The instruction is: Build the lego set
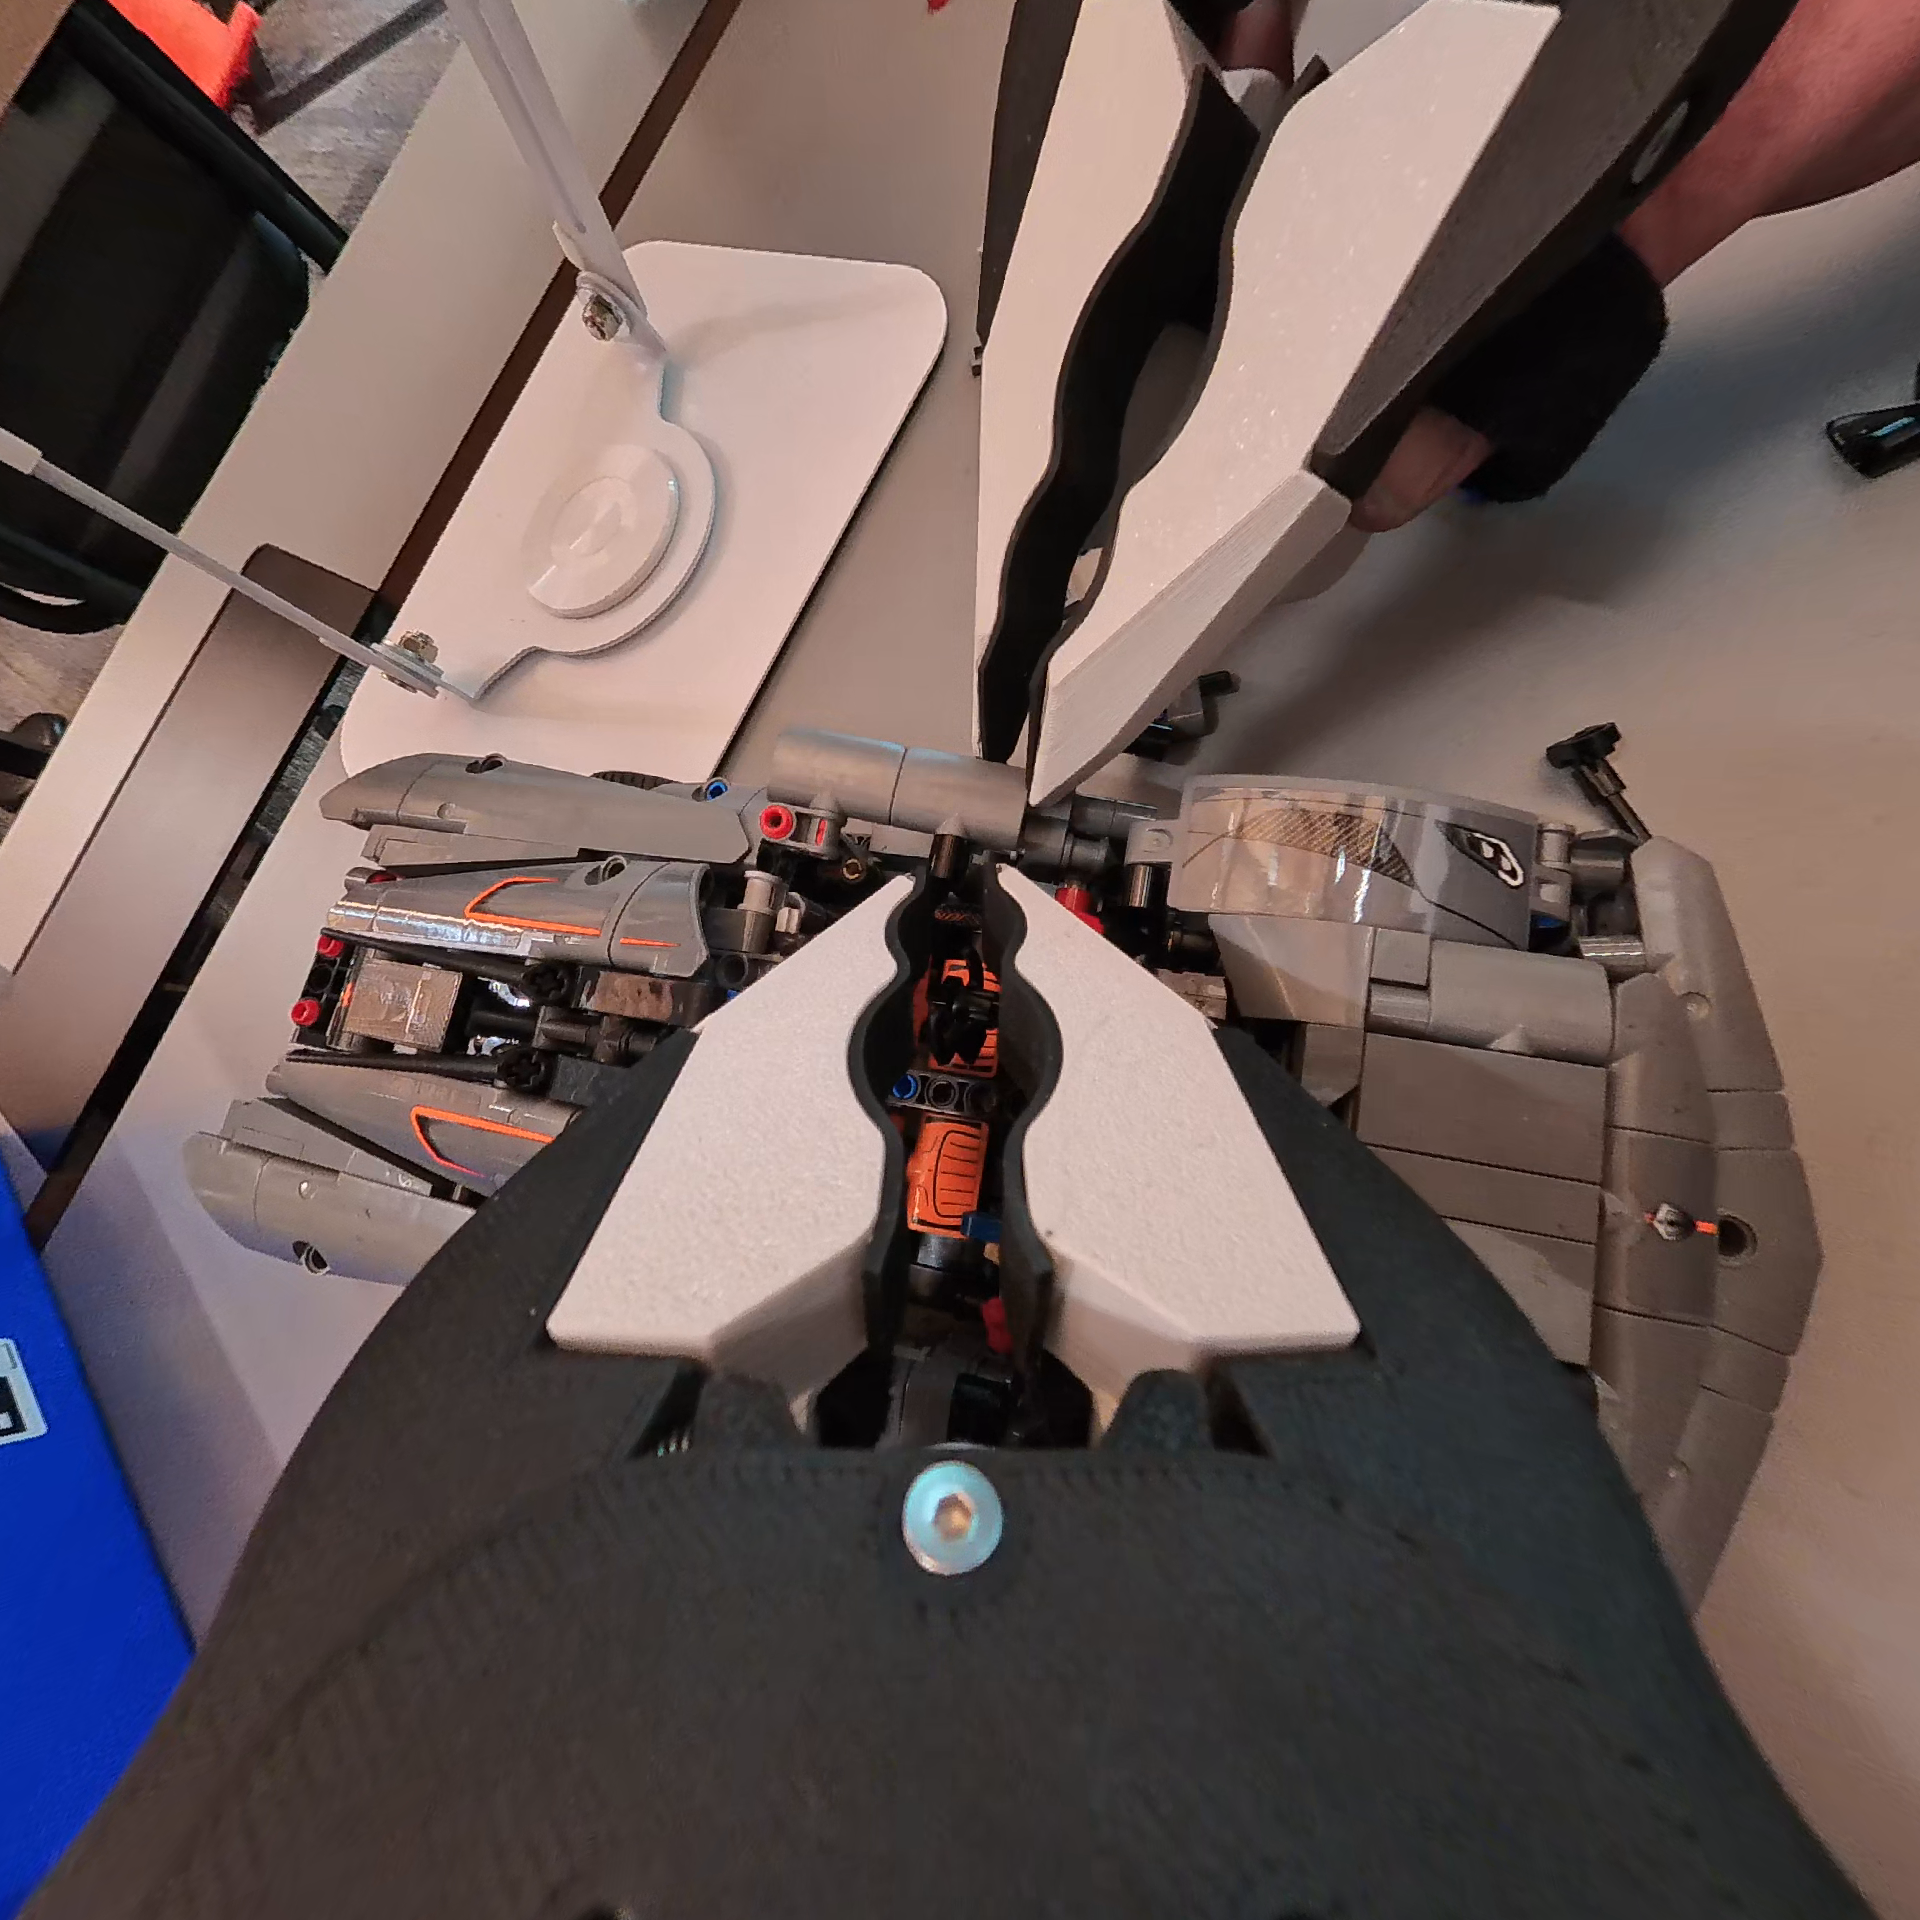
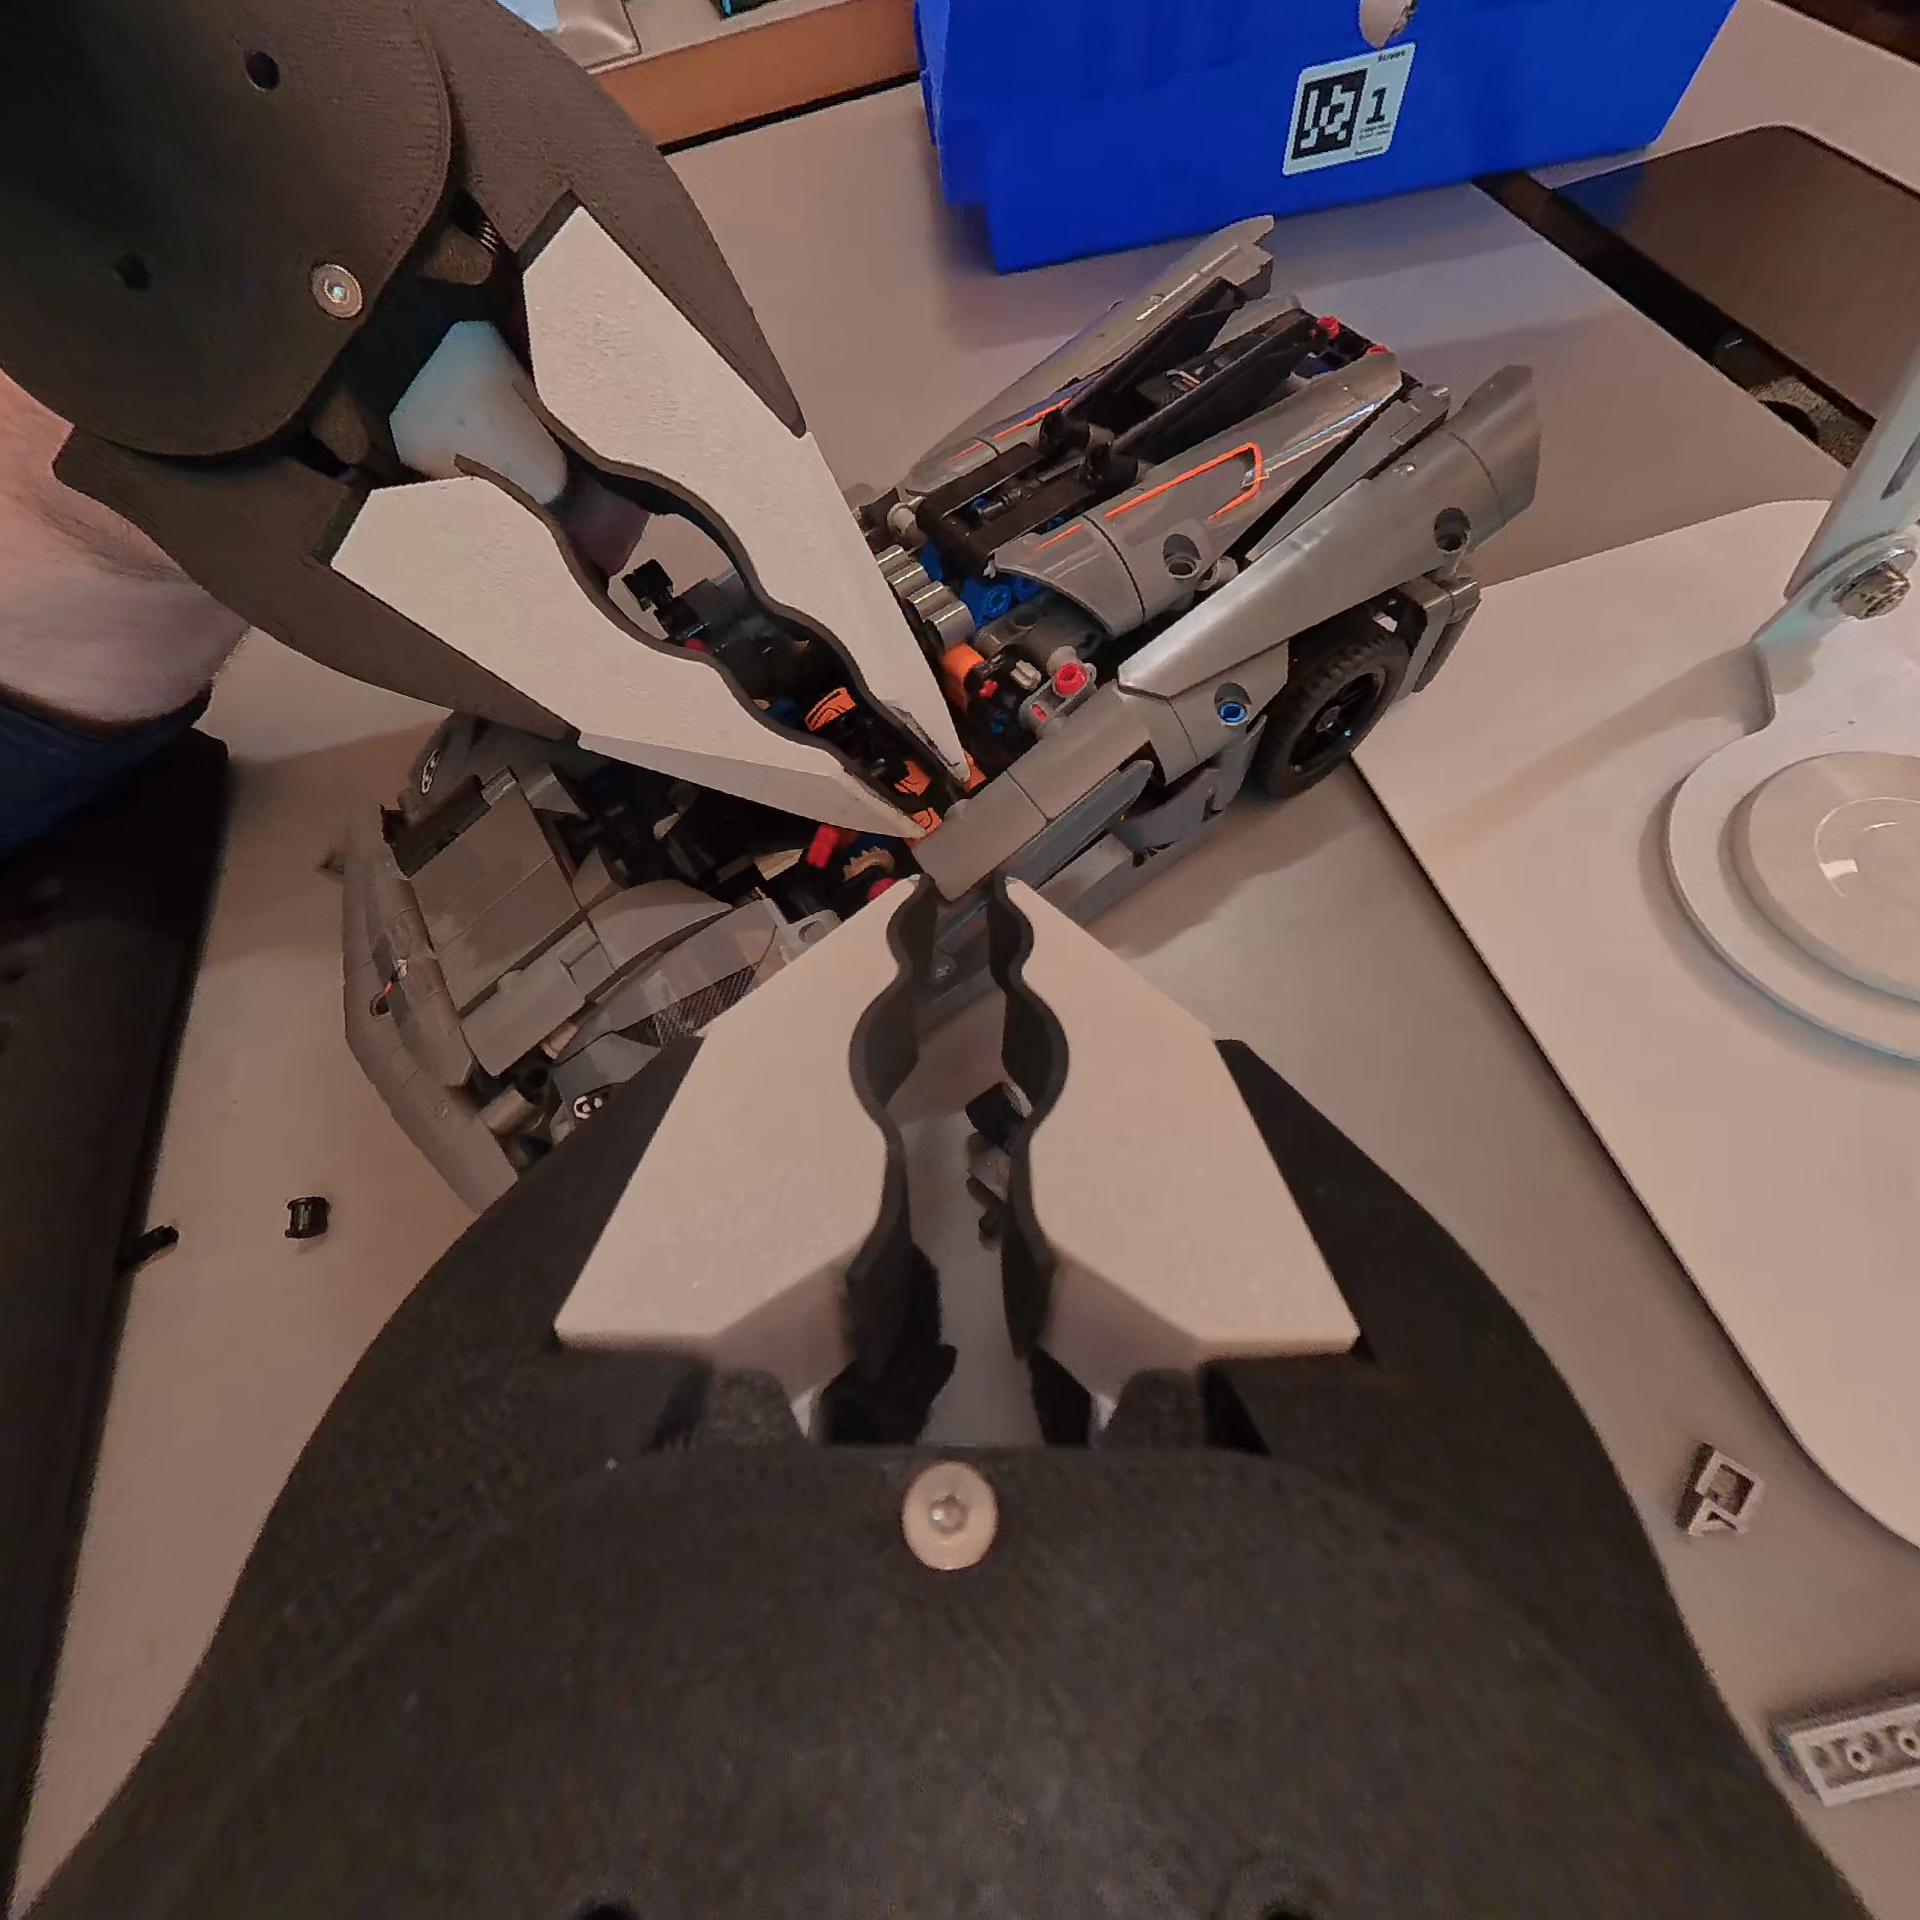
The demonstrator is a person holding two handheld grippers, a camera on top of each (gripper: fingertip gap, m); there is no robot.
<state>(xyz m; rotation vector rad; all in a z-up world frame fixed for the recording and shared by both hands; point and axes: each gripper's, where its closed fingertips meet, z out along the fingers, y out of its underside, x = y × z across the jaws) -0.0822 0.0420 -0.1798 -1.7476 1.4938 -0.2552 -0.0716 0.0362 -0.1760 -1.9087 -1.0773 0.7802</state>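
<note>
The grey lego car (image 2: 1039, 665) is sitting on the tabletop (image 2: 1299, 987) between both tools, its cockpit not yet covered. The left tool (image 1: 954, 883) is hovering over the orange interior with fingers slightly parted, gripping nothing, while the right tool (image 2: 958, 891) is pinching — as far as can be judged — the grey side panel (image 2: 997, 821). The step appears to be seating this panel; next comes a steady press onto its pins — with the left tool bracing the body.

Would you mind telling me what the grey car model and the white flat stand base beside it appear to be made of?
The grey car model: moulded plastic by the look, semi-glossy, with highlights on its curved panels and visible seams between bricks. The white flat stand base: probably painted sheet metal, smooth and matte, thin-edged, with bolted brackets; coated plastic cannot be ruled out.
</note>
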